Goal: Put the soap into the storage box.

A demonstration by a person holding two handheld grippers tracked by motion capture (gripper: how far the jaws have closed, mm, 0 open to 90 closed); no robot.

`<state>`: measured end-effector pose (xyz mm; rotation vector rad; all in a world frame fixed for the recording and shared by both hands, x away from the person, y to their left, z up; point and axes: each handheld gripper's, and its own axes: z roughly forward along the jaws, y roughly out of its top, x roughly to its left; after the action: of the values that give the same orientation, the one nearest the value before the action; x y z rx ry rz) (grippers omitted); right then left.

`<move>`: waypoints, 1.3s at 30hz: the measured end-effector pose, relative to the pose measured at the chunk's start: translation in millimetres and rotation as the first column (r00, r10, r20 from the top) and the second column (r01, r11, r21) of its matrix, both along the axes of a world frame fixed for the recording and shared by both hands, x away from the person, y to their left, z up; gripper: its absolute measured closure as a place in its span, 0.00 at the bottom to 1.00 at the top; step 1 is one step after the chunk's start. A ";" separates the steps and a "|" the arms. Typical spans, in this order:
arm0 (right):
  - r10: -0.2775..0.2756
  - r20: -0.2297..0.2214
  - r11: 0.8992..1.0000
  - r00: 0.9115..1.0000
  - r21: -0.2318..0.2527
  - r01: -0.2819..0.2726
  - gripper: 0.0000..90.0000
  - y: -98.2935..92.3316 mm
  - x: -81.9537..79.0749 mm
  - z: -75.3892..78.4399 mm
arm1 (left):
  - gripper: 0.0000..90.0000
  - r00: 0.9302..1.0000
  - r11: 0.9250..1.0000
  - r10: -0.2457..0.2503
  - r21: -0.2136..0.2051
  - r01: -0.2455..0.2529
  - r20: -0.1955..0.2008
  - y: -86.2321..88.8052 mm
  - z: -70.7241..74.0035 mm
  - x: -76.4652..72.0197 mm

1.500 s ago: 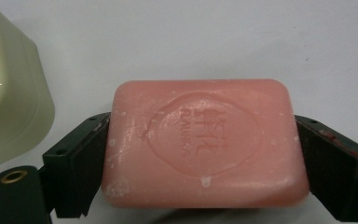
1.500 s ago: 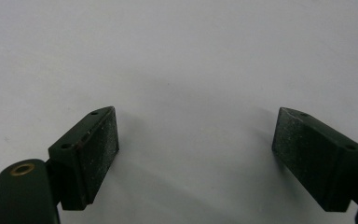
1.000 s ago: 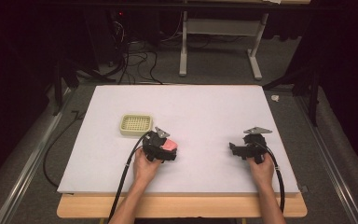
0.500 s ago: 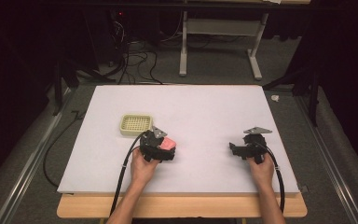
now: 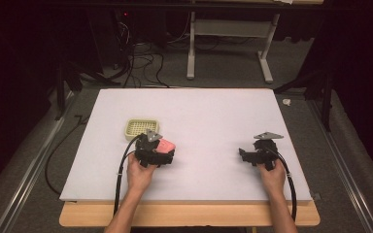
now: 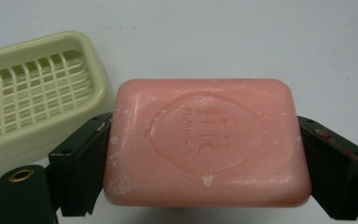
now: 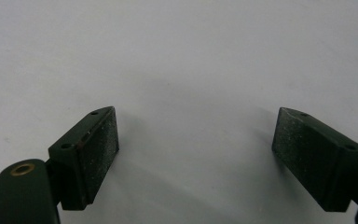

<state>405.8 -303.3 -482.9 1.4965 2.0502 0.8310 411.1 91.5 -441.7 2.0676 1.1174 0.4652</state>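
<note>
Nearest you, your left hand (image 5: pixel 138 172) and right hand (image 5: pixel 273 175) rest on the near part of the white table (image 5: pixel 209 116), well apart. Your left hand-held gripper (image 5: pixel 161 154) pinches a pink bar of soap (image 6: pixel 207 140) by its two short ends, its stamped face turned up to the left gripper view's camera, a jaw pressed against each end. Your right hand-held gripper (image 7: pixel 196 154) is spread wide with nothing between the jaws, above bare table. Just beyond the soap, toward the table's left, sits a pale green soap dish (image 5: pixel 142 128) with a slotted grid floor. Past the far edge, cables (image 5: pixel 141 63) lie on the floor.
</note>
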 end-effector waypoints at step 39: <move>0.001 0.001 1.000 1.000 -0.001 -0.001 0.17 -0.1 0.1 0.0 | 0.15 0.987 0.987 0.161 -0.006 -0.161 0.018 56.9 22.4 10.0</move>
<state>405.9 -303.4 -482.9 1.4943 2.0509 0.8310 421.1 148.4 -419.3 1.9738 1.2792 0.5579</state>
